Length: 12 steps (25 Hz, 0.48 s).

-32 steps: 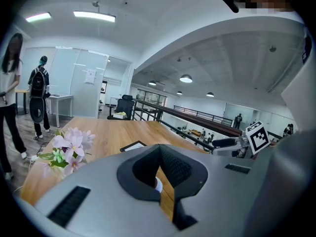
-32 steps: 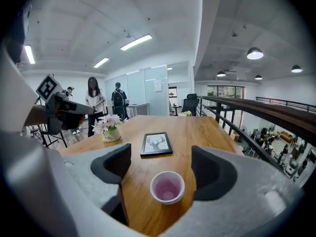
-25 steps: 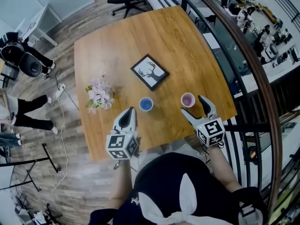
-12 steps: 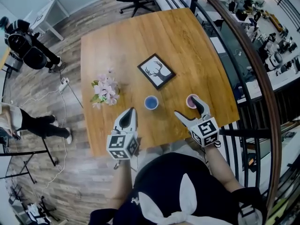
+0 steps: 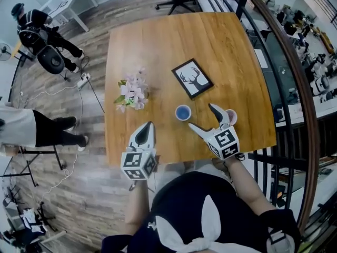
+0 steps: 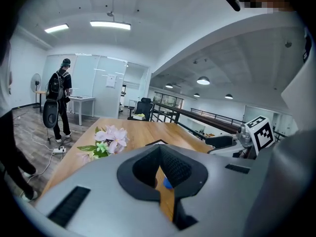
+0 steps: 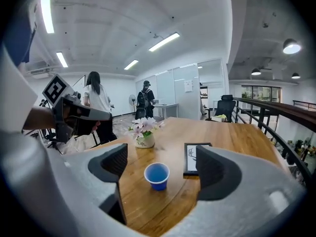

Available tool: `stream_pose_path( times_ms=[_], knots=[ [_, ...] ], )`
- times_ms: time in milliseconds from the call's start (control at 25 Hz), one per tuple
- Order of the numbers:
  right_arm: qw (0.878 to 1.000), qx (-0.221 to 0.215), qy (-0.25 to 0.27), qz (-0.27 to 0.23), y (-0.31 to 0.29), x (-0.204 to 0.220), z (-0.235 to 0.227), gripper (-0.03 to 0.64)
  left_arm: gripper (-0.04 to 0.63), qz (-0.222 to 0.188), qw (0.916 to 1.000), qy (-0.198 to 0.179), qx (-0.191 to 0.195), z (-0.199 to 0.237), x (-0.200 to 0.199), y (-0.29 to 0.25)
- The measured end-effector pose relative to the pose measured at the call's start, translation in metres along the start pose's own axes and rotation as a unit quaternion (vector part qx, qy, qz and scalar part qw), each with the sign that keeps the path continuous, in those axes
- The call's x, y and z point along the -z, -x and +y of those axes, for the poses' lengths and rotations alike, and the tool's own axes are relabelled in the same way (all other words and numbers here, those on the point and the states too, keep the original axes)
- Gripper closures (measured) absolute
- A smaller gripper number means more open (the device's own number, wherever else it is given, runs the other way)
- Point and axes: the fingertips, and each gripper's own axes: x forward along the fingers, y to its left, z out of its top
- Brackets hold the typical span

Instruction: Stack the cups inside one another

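- Across the middle of the head view spreads a wooden table (image 5: 158,46), its near edge just ahead of the person who carries both tools.
- Over that near edge, on the left, the left gripper (image 5: 146,126) hangs with its jaws pressed together and nothing between them. It touches neither cup.
- Right of it, the right gripper (image 5: 200,116) is over the table with its jaws spread wide, having just opened further. In the right gripper view the blue cup (image 7: 157,176) stands framed between the jaws, a little ahead of the pads, and touches neither of them.
- Farther back a black picture frame (image 5: 192,78) with a deer drawing lies flat on the wood, behind the blue cup.
- Left of the frame a small pot of pink flowers (image 5: 131,94) stands upright.
- The blue cup stands upright, mouth up, near the table's near edge and just left of the right gripper's tips.
- The pink cup (image 5: 230,118) stands upright just beside that gripper's outer finger, which partly hides it in the head view. The two cups are apart, not stacked.
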Motion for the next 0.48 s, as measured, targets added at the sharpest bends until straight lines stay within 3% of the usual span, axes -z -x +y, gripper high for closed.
stream_pose_path(
  times_ms=[480],
  knots=[
    [0.997, -0.05, 0.017, 0.062, -0.065, 0.027, 0.023, 0.149, 0.58, 0.0, 0.9984, 0.016, -0.055, 0.033, 0.007, 0.024]
  ],
)
